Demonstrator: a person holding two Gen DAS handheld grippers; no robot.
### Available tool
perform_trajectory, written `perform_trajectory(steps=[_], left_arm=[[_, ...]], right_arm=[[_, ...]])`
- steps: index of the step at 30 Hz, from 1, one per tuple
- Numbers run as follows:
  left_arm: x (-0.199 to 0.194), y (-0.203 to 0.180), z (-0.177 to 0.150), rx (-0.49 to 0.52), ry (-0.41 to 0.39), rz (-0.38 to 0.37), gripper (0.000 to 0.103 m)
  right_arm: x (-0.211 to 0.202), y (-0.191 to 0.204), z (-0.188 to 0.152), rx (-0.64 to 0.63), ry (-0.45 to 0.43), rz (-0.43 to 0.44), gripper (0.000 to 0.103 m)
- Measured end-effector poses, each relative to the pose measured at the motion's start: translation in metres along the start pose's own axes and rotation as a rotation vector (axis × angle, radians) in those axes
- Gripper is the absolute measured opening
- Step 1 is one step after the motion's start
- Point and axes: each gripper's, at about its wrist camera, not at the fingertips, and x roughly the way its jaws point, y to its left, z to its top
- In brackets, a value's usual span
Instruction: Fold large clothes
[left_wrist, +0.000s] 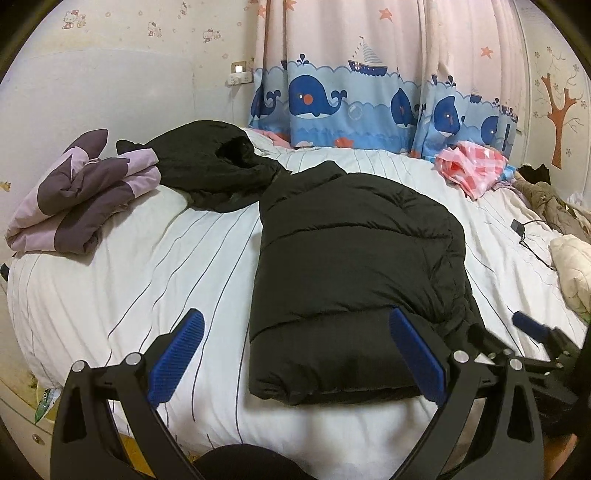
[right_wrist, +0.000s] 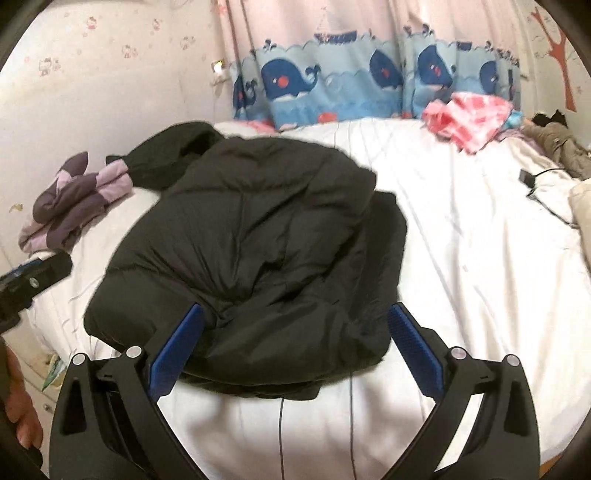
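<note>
Two claws, left claw (left_wrist: 295, 350) and right claw (right_wrist: 295, 347), both spread wide (gripping nothing), folded black jacket (left_wrist: 354, 273) just ahead.

Both cameras ride low at the near edge of the bed (left_wrist: 155, 258), looking forward between their own blue fingers toward the whale curtain (left_wrist: 351, 99). The left view sits left of the black puffer jacket (left_wrist: 351, 266), the right view closer over it; both share jacket, bed, and curtain.
</note>
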Motion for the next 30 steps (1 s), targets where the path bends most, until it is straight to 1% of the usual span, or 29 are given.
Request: perform_trajectory(steps=[2, 4, 8, 12, 16, 23, 30], left_arm=[[-0.001, -0.002, 0.001, 0.006, 0.019, -0.007, 0.096], [-0.004, -0.005, 0.000, 0.012, 0.032, -0.015, 0.096], [-0.009, -0.006, 0.001, 0.008, 0.057, -0.041, 0.096], [-0.012, -0.007, -0.001, 0.022, 0.078, -0.040, 0.096], [-0.019, -0.007, -0.002, 0.023, 0.077, -0.040, 0.096], [-0.018, -0.004, -0.004, 0.028, 0.114, -0.013, 0.096], [-0.017, 0.001, -0.001, 0.016, 0.124, -0.010, 0.096]], right_arm=[[-0.004, 0.002, 0.004, 0.000, 0.047, -0.025, 0.096], [-0.011, 0.004, 0.009, 0.011, 0.068, -0.031, 0.096], [-0.023, 0.003, 0.015, 0.050, 0.105, -0.016, 0.096], [-0.031, 0.004, 0.021, 0.049, 0.144, -0.006, 0.096], [-0.038, 0.011, 0.022, 0.042, 0.164, -0.002, 0.096], [-0.042, 0.014, 0.023, 0.057, 0.211, -0.002, 0.096], [-0.043, 0.018, 0.025, 0.052, 0.235, -0.012, 0.096]])
